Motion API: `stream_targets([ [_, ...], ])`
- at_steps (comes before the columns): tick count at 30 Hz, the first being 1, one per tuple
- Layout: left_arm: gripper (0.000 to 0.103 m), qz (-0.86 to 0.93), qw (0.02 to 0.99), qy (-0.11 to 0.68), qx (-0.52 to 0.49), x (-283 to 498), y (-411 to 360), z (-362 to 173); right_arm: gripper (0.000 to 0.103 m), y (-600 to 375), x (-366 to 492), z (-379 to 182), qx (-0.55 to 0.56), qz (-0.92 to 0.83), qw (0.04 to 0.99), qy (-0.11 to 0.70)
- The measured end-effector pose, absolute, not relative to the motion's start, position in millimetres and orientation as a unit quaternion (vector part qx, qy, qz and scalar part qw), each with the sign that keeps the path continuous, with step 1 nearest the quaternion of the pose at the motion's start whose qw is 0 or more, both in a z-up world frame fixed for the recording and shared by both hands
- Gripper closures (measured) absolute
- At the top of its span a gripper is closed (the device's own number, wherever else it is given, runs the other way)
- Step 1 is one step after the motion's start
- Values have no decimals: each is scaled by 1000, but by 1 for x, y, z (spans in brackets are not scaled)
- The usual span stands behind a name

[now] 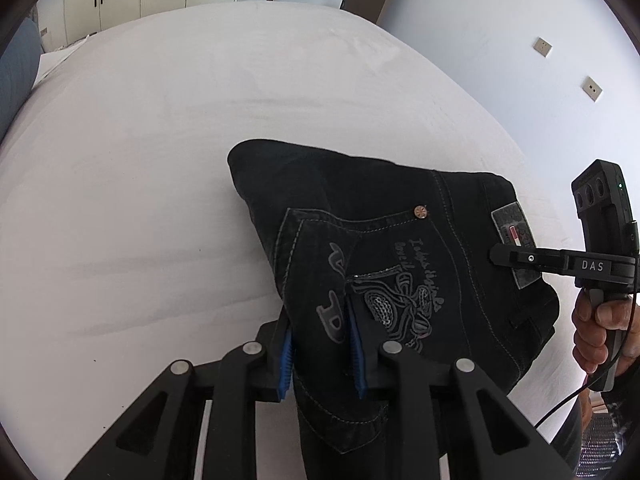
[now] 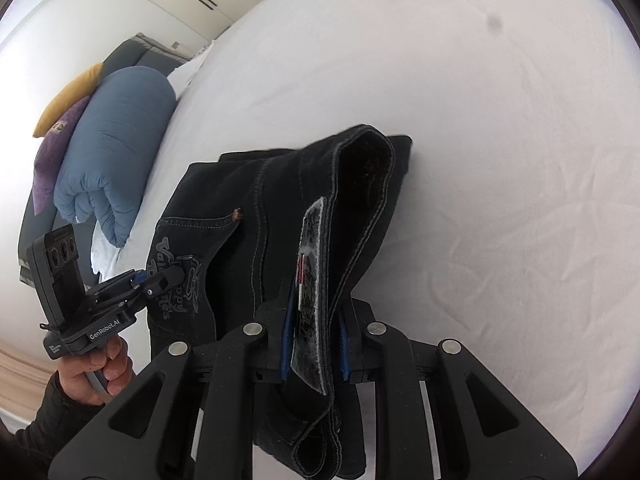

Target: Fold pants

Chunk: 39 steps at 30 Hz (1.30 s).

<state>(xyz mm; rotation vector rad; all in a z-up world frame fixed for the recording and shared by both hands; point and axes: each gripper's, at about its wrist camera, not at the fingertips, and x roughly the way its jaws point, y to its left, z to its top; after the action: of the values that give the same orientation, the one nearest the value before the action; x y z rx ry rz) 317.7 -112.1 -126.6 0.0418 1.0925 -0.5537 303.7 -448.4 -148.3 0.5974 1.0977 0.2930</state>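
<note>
Both your grippers are clamped on the black denim pants (image 1: 384, 248), already folded into a compact bundle over the white bed sheet (image 1: 140, 160). The left gripper (image 1: 322, 350) pinches the embroidered back-pocket side between its blue pads; the right gripper (image 2: 314, 344) grips the waistband at the grey leather patch (image 2: 310, 292). The near edge is lifted, the far end appears to rest on the sheet. Remaining, likely: set it down, let go.
</note>
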Motion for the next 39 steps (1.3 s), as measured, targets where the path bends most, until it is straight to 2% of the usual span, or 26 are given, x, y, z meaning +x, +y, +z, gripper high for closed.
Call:
stream_targets([
  [2,61,-253,818,516,14,318,-106,-136,84,-458,303,-161,297,145,796,507],
  [3,55,-246,819,518,15,318,-103,-141,79,-462,301,-167,305,148,793,506],
  [5,38,-236,822,518,11,321,-100,-146,75,-472,297,-180,322,154,787,504],
  [8,26,-228,826,515,-3,320,-92,-150,73,-487,290,-196,356,172,780,485],
  [11,20,-224,830,511,-11,315,-82,-151,72,-495,285,-198,358,176,785,474],
  [15,18,-200,847,493,-21,291,-61,-133,57,-506,258,-188,363,148,794,464],
  [17,1,-177,873,455,-11,272,-51,-114,51,-497,243,-172,343,115,811,461],
  [19,0,-150,901,407,-1,244,-44,-92,49,-494,217,-153,318,92,833,444],
  [23,0,-100,940,327,21,192,-36,-49,31,-471,166,-105,239,20,890,389],
  [25,0,-83,953,289,32,167,-38,-27,30,-453,139,-76,192,-13,917,349],
  [27,0,-64,962,262,41,151,-44,-7,20,-435,116,-50,144,-46,938,311],
  [30,0,-45,975,216,35,120,-54,29,15,-405,75,-11,88,-71,965,238],
  [31,0,-48,976,211,24,101,-45,44,14,-396,64,-2,71,-75,970,220],
  [33,0,-56,978,202,17,79,-40,59,3,-380,45,16,40,-89,978,186],
  [39,0,-59,975,205,66,42,-46,92,1,-360,4,55,57,-68,982,165],
])
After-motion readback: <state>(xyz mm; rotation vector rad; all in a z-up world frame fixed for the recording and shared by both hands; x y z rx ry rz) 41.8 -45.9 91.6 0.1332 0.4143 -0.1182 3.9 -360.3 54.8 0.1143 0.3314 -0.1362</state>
